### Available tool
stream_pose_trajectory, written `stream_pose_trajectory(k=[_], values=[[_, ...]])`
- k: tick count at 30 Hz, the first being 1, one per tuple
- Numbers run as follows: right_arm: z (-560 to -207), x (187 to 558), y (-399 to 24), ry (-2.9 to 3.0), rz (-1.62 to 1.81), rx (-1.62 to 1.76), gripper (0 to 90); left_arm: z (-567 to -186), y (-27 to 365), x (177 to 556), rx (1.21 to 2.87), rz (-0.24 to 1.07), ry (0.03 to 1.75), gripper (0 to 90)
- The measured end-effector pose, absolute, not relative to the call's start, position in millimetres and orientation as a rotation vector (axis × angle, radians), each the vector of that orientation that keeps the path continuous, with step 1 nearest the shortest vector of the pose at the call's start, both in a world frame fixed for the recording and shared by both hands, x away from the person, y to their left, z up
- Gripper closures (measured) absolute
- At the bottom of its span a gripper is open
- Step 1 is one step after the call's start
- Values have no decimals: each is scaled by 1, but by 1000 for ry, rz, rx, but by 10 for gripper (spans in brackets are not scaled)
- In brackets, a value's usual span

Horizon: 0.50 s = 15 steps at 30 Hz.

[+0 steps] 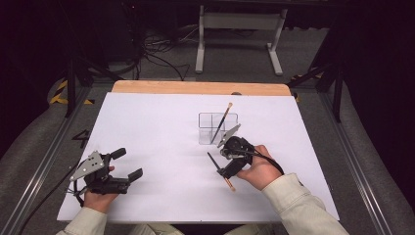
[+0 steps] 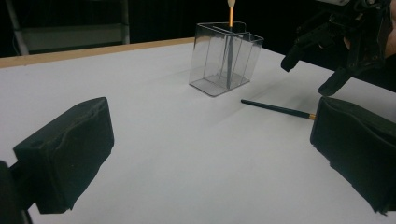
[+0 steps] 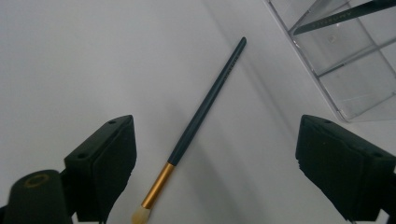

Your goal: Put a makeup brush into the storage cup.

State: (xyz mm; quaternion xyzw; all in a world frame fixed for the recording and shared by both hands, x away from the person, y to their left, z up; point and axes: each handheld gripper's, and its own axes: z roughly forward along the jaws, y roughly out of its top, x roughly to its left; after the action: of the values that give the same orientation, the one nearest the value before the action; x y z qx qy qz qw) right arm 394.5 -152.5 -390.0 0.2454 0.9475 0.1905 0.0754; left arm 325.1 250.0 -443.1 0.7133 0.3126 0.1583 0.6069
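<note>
The brush (image 3: pixel 205 105) is lying flat on the table (image 1: pixel 147 147), between the spread right tongs (image 3: pixel 215 163), untouched, its handle pointing toward one o'clock. The holder (image 1: pixel 218 128) is standing at twelve o'clock. The left tongs (image 1: pixel 128 164) are resting spread.

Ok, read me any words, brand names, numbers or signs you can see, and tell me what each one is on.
Brush standing in the clear organizer: a line of small lettering runs along its dark handle, too small and blurred to read.
Brush lying on the table: faint print on the handle near its tip, also unreadable.
Floor at the left of the table: yellow and black hazard stripes, no wording.
Nothing else bears text.
</note>
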Motion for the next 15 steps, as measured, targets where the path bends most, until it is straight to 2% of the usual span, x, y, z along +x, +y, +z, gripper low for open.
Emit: stream_pose_trajectory(k=[15], values=[[-406,394,-147,2889,499,721,270,-443,250,325,1644,361,724,3]])
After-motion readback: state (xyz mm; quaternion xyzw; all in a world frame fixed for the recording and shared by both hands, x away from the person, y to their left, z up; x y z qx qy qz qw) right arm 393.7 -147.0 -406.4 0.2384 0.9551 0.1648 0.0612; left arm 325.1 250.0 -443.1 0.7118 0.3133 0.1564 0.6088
